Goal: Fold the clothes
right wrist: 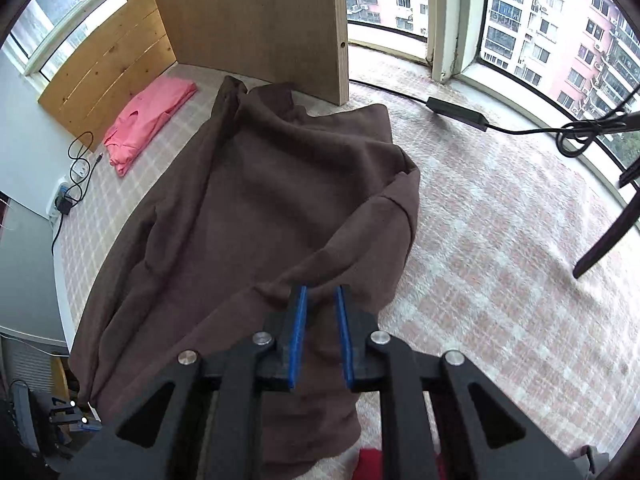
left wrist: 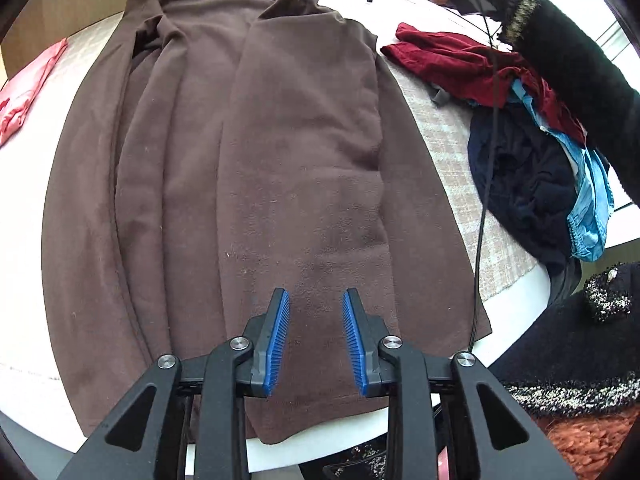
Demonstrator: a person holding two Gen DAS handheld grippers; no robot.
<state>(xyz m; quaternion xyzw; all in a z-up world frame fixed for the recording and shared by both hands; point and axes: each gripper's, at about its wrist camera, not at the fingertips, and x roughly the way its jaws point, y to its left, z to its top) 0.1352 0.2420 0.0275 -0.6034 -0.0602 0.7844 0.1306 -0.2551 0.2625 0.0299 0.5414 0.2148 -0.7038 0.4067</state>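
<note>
Brown top [left wrist: 260, 152] lies lengthwise mid-bench with both sides folded inward, right tongs [right wrist: 320, 300] clamped on its far right shoulder, left tongs [left wrist: 316, 312] released over the near hem; cross fold remains, red/blue/navy pile [left wrist: 532, 128] at right edge unfolded, pink garment [right wrist: 148, 120] folded at far-left corner.

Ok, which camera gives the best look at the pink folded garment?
The right wrist view: the pink folded garment lies whole on the checked cover beside the brown top. The left wrist view catches only its edge at the frame's left side.
</note>
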